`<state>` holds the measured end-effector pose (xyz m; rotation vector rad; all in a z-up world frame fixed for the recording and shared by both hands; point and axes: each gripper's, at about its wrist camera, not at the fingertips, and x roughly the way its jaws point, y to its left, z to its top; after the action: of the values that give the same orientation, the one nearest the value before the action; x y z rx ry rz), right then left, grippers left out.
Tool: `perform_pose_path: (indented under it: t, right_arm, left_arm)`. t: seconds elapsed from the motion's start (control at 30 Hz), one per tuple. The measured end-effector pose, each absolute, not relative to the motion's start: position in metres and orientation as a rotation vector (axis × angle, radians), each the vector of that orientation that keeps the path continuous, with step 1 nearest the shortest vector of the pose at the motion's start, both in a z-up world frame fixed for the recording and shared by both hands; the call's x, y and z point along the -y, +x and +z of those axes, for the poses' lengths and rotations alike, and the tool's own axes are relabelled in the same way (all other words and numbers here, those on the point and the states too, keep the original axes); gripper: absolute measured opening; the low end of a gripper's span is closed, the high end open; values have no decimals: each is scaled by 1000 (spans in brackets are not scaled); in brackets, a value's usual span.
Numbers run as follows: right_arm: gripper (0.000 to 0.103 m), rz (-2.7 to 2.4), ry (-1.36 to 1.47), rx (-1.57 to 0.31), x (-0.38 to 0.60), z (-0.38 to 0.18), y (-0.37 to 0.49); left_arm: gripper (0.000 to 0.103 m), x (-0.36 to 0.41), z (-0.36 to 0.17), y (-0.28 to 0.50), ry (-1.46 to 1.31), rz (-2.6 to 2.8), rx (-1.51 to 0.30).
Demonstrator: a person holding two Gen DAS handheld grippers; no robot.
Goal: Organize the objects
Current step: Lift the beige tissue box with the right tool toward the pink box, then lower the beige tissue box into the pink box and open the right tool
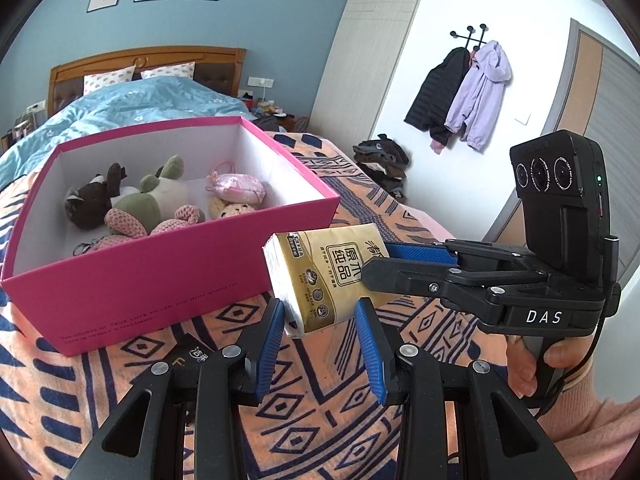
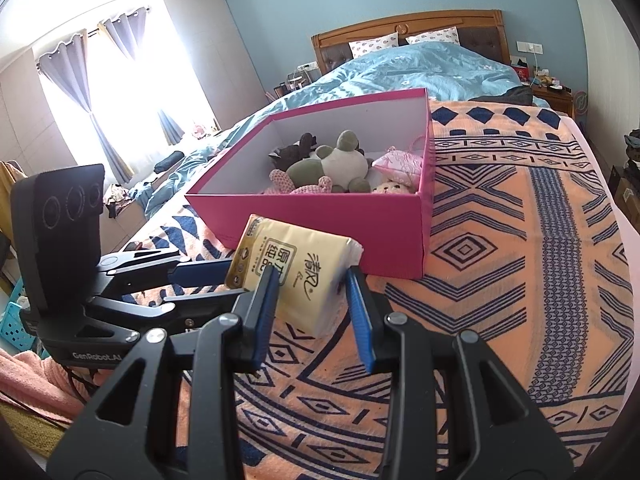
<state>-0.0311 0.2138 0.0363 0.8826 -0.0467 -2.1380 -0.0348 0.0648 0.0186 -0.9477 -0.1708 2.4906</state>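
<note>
Both grippers pinch one tissue pack (image 1: pixel 320 276)
Left gripper (image 1: pixel 320 312) grips its near end; right gripper (image 1: pixel 374 264), from 3 o'clock, hides the far end; pink box (image 1: pixel 160 292) at 10 o'clock.

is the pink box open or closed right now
Open. The pink box has no lid on it, and the plush toys inside show from above in both wrist views.

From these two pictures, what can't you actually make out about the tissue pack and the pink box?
- Tissue pack: its underside is hidden in both views; whether it rests on the blanket is unclear.
- Left gripper: left wrist view doesn't settle whether its pads press the pack.
- Pink box: near wall hides the toys' lower parts and the floor in both views.
- Box lettering: too small to read, left wrist view.
</note>
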Motion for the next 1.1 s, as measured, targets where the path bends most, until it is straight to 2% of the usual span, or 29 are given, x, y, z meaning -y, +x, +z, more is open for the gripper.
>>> perform_pose_path:
  t: [1.1]
  right_arm:
    - [38,-2148,811,32,-211,58,-42]
  left_arm:
    - [36,-60,39,-46,-884,2526,158]
